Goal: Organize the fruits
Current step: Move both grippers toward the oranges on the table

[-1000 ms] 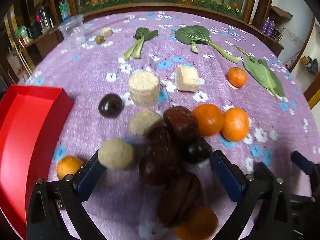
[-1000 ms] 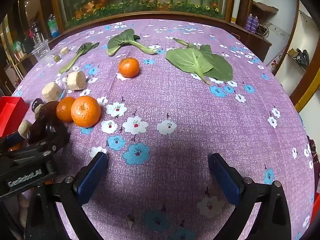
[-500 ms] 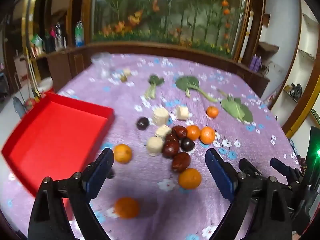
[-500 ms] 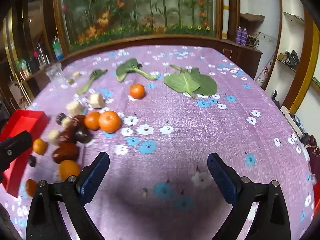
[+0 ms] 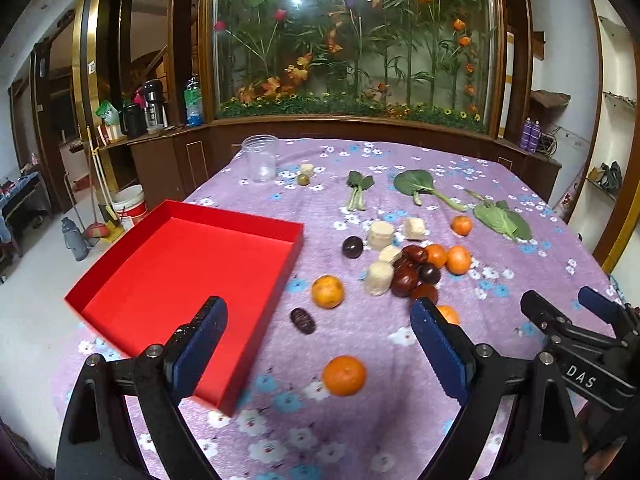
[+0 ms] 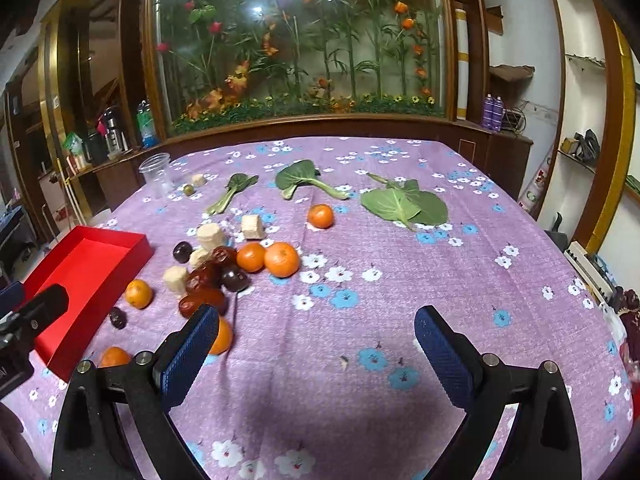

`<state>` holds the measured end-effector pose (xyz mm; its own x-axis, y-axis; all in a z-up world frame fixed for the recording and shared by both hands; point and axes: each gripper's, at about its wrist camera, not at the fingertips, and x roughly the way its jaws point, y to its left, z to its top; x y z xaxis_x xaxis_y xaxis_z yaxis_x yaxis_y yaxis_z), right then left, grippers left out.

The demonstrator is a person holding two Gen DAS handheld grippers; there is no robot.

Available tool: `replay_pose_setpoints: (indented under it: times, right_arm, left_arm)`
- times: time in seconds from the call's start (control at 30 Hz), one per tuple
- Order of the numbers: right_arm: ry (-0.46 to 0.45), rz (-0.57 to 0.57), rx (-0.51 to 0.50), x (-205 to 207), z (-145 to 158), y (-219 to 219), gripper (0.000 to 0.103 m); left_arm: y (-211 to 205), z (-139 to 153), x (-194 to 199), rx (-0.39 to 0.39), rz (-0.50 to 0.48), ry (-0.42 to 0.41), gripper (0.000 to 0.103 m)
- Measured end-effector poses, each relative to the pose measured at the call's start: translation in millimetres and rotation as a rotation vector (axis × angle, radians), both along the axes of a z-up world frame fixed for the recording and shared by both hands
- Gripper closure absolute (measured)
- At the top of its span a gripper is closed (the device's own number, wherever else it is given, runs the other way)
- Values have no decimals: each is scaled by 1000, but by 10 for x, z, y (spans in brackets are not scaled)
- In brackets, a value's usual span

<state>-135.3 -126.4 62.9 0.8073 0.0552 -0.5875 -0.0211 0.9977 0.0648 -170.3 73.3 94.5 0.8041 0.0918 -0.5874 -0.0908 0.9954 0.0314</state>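
Several oranges, dark red dates and dark plums lie in a loose pile [image 5: 405,280] mid-table, with beige cylinder pieces [image 5: 379,278] among them. Single oranges [image 5: 328,291] [image 5: 344,375] and a small date [image 5: 303,321] lie nearer me. An empty red tray [image 5: 192,272] sits at the left. My left gripper [image 5: 317,310] hovers open above the cloth, short of the pile, holding nothing. My right gripper [image 6: 316,320] is open over bare cloth to the right of the pile [image 6: 208,280], and its dark frame [image 5: 568,304] shows in the left wrist view. The tray [image 6: 84,264] lies far left there.
A clear plastic cup [image 5: 260,158], a small green fruit [image 5: 303,179] and leafy greens [image 5: 500,218] lie toward the far side of the purple flowered cloth [image 6: 400,280]. A lone orange [image 6: 320,216] sits near the greens. Wooden cabinets and a glass plant display stand behind the table.
Both grippers have drawn back and risen from the fruit pile, tilting up. The pile looks smaller and farther, and the whole red tray has come into view. Neither holds anything.
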Motion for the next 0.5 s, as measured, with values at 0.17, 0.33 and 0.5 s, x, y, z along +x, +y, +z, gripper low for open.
replay_pose_setpoints:
  times: [0.17,0.33,0.5]
  right_arm:
    - [13,21,-8,-32,-52,67,3]
    - [20,48,-16,-50,-84,142,3]
    - [17,102,-6,-71,-111,208,4]
  left_arm:
    - [83,-28,-56,16,14,3,10]
    - [97,-69,-72,17,-2,15,10]
    - [132,-152,-67,-27,-41,41,10]
